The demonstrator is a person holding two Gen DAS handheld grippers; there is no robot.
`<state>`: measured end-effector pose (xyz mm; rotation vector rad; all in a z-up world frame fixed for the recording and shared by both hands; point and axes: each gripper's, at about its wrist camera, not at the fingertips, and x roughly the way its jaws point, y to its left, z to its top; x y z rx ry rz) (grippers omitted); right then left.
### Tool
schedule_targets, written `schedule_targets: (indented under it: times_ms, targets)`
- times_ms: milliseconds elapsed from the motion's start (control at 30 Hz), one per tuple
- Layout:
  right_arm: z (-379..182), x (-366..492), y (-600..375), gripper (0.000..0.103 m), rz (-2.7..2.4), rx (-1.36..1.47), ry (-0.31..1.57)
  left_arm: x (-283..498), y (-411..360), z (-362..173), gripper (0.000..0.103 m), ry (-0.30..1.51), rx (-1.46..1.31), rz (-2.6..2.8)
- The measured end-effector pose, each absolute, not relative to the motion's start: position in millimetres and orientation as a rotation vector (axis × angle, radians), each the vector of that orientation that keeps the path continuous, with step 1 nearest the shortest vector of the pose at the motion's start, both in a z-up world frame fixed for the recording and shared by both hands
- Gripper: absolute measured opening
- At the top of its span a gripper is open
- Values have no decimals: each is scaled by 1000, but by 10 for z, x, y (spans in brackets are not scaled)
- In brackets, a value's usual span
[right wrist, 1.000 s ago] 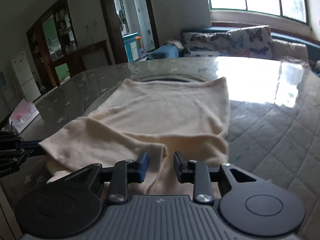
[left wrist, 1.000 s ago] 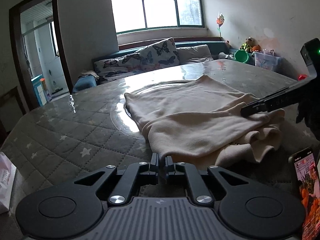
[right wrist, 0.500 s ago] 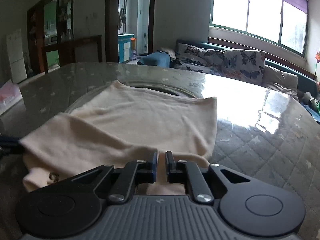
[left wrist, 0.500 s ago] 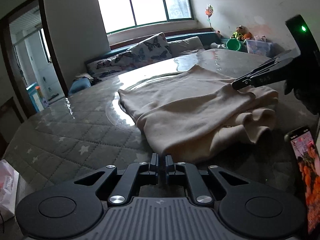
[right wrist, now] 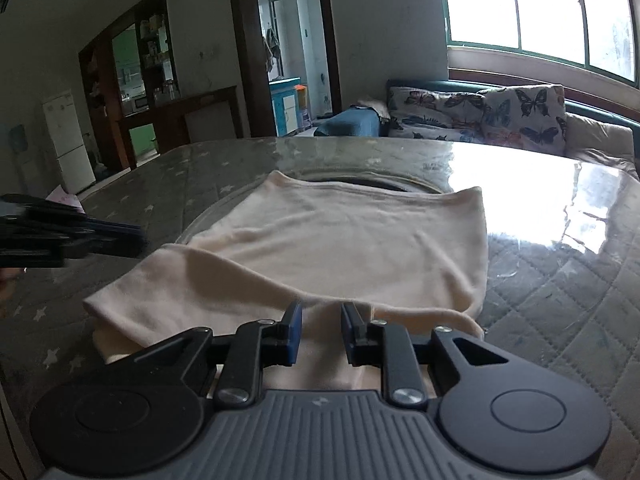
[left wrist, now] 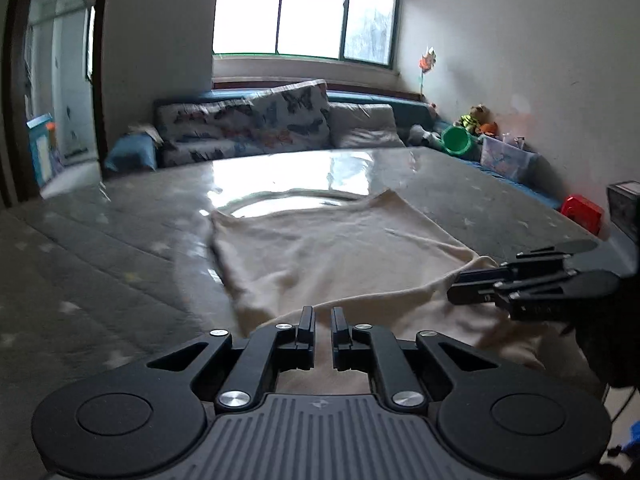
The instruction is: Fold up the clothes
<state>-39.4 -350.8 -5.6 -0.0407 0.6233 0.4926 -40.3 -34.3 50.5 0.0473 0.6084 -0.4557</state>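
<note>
A cream garment lies partly folded on the grey quilted table, its near part doubled over. It also shows in the right wrist view. My left gripper is over the garment's near edge, its jaws a narrow gap apart with nothing between them. My right gripper is open just above the folded near edge, with cloth below it. The right gripper also shows in the left wrist view at the garment's right edge. The left gripper appears blurred in the right wrist view.
A glass turntable lies under the garment's far end. A sofa with butterfly cushions stands behind the table below the window. A green basin, a clear box and a red stool are at the right.
Both grippers have opened; both were shut half a second ago. The left gripper has moved over the garment's near edge. The garment lies flatter.
</note>
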Motion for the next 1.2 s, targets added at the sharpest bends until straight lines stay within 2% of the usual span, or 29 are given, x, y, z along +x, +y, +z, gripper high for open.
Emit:
schedule_targets:
  times_ms: [133, 267, 367, 433, 600, 667, 733, 867, 933, 1133, 1200]
  targets:
    - [-103, -409, -3521, 21, 499, -70, 624, -272, -348, 316, 10, 671, 67, -424]
    - [-77, -441, -3501, 21, 503, -124, 616, -371, -292, 279, 10, 649, 74, -430]
    - [-16, -476, -3495, 24, 504, -141, 587, -427, -327, 326, 19, 624, 90, -434]
    - [-7, -480, -3492, 35, 503, -144, 579, -454, -366, 354, 22, 600, 109, -435]
    - [-102, -486, -3490, 35, 501, -167, 595, -433, -415, 259, 22, 624, 148, -434]
    - [-87, -508, -3506, 38, 509, -164, 582, -464, -429, 274, 26, 611, 161, -437]
    - [-81, -512, -3511, 44, 517, -168, 573, -482, -446, 288, 26, 602, 164, -436]
    - [-141, -481, -3509, 46, 523, -175, 590, -489, -442, 276, 27, 601, 156, -432]
    - [-136, -478, -3531, 54, 529, -167, 589, -508, -432, 236, 28, 600, 161, -431]
    - [-149, -455, -3551, 62, 528, -158, 608, -524, -451, 203, 32, 580, 161, -430]
    - [-153, -442, -3559, 70, 528, -152, 615, -522, -456, 196, 33, 576, 156, -431]
